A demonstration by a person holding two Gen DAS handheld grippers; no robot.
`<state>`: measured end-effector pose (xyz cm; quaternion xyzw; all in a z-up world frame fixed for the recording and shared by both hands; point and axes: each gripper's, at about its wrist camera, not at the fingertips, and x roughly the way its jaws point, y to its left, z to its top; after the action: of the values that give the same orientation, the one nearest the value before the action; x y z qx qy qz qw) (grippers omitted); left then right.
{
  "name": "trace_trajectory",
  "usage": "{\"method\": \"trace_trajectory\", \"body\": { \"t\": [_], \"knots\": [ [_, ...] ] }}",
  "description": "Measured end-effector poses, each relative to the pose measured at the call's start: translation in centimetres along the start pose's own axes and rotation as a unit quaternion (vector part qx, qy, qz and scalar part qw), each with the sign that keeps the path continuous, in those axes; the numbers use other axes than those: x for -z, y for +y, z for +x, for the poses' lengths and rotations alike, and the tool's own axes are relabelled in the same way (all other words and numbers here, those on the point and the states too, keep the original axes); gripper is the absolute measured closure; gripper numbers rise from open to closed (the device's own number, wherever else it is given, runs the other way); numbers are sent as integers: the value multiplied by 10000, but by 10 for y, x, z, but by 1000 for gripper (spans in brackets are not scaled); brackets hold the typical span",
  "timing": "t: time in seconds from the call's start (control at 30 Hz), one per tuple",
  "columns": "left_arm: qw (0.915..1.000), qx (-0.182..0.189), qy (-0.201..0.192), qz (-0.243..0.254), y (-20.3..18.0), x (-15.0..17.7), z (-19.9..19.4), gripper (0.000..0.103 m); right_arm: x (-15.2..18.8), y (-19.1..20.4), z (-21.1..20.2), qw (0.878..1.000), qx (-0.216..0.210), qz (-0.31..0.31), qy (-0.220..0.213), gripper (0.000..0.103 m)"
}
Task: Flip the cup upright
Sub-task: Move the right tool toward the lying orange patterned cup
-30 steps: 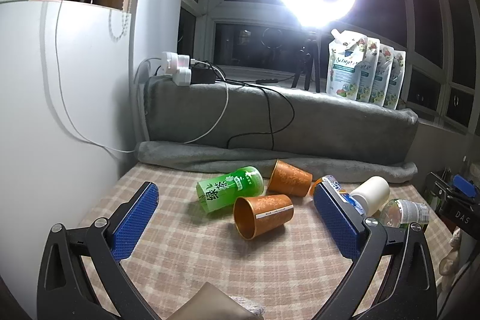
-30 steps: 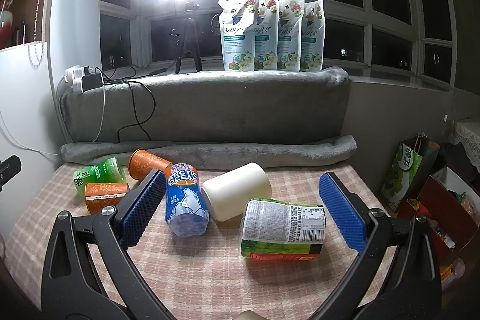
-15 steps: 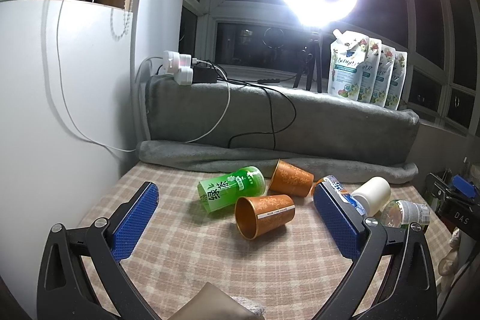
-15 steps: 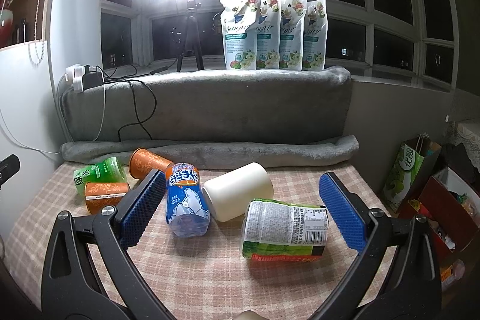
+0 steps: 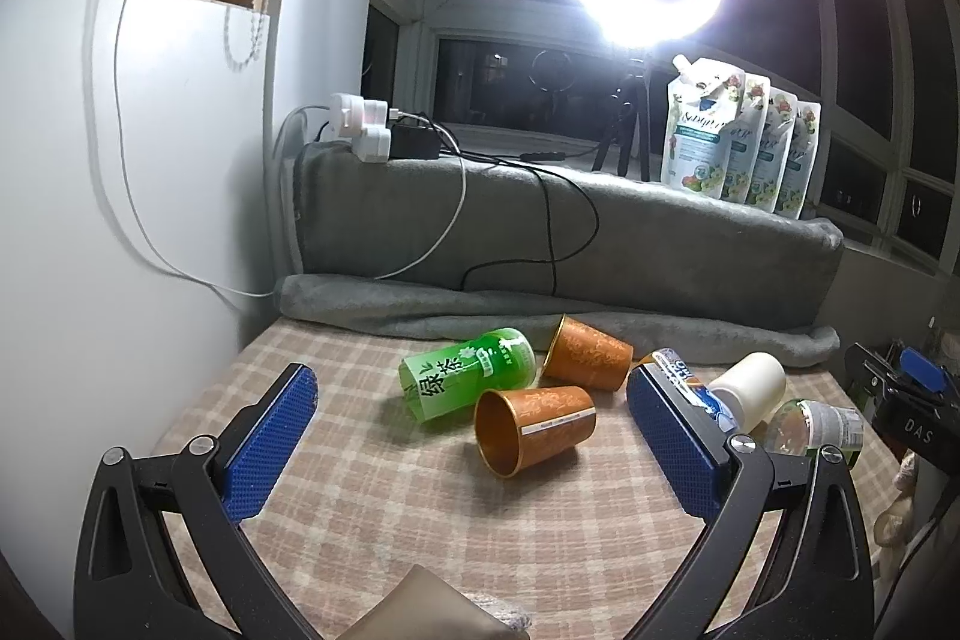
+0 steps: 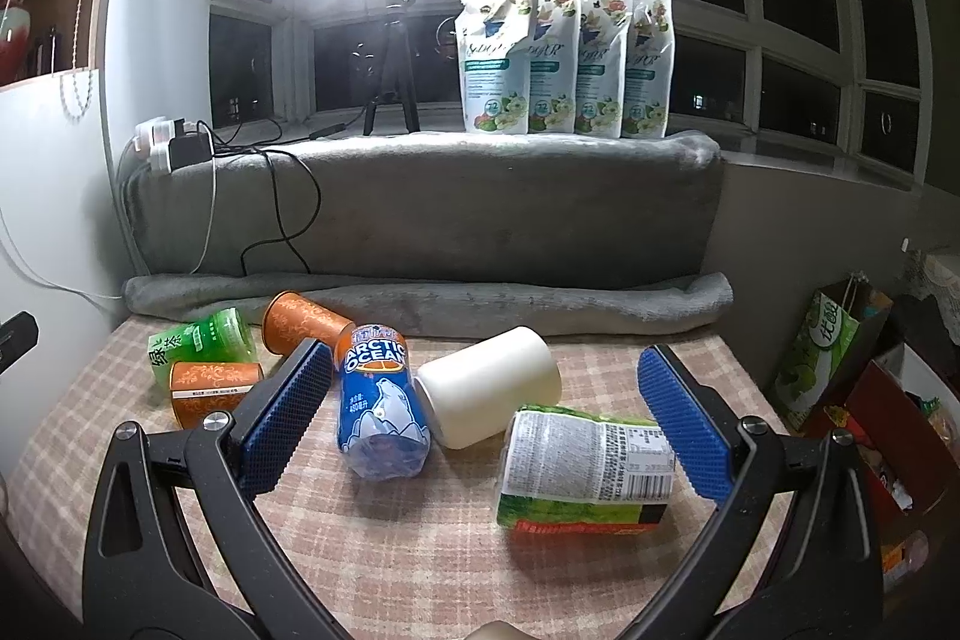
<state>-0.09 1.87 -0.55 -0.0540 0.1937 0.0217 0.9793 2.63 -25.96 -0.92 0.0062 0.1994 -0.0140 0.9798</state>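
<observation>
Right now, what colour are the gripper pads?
Blue pads, textured, clearest in the right wrist view.

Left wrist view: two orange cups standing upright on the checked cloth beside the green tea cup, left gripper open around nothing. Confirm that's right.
Not quite. In the left wrist view both orange cups lie on their sides: the near orange cup shows its open mouth to the camera, and the far orange cup lies behind it. The rest holds: they are beside the green tea cup on the checked cloth, and the left gripper is open around nothing.
</observation>
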Motion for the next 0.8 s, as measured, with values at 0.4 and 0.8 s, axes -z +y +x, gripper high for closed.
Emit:
{"method": "trace_trajectory", "body": {
  "t": [0.4,0.8],
  "knots": [
    [9997,-111,234,14,15,7,8,1,-16,23,41,9956,-701,-452,437,0],
    [9952,-82,963,-173,34,38,18,1,-46,96,136,9466,-1737,-2160,1649,0]
  ]
}}
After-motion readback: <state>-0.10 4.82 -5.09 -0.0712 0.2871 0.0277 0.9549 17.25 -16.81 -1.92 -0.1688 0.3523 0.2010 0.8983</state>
